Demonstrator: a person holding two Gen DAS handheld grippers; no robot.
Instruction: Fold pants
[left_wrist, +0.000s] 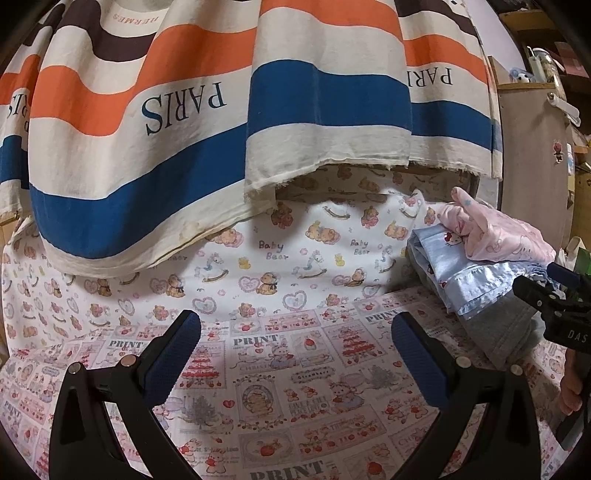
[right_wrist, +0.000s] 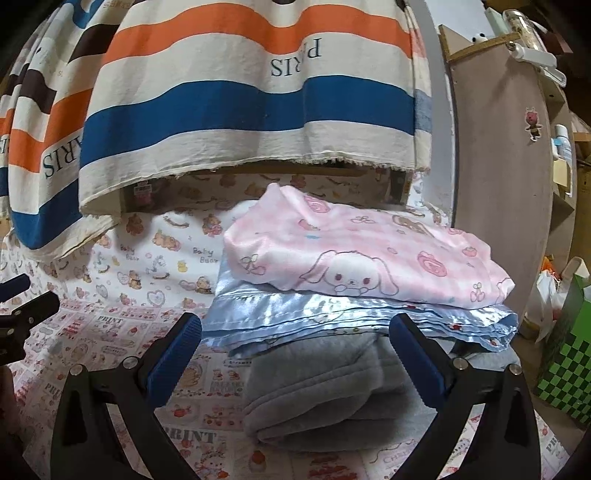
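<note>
A stack of folded clothes lies on the patterned bed sheet (right_wrist: 110, 332). Pink bunny-print pants (right_wrist: 354, 258) are on top, light blue satin pants (right_wrist: 332, 317) are in the middle, and grey pants (right_wrist: 325, 391) are at the bottom. The stack also shows at the right of the left wrist view (left_wrist: 480, 266). My right gripper (right_wrist: 295, 350) is open, its jaws either side of the stack's front edge, holding nothing. My left gripper (left_wrist: 295, 350) is open and empty above the bare sheet (left_wrist: 280, 369), left of the stack. The right gripper also shows at the left wrist view's right edge (left_wrist: 554, 295).
A striped cloth printed PARIS (left_wrist: 184, 110) hangs down at the back over the bed. A wooden cabinet (right_wrist: 506, 184) stands at the right. A green checkered box (right_wrist: 565, 365) and bags sit beside the bed at the right.
</note>
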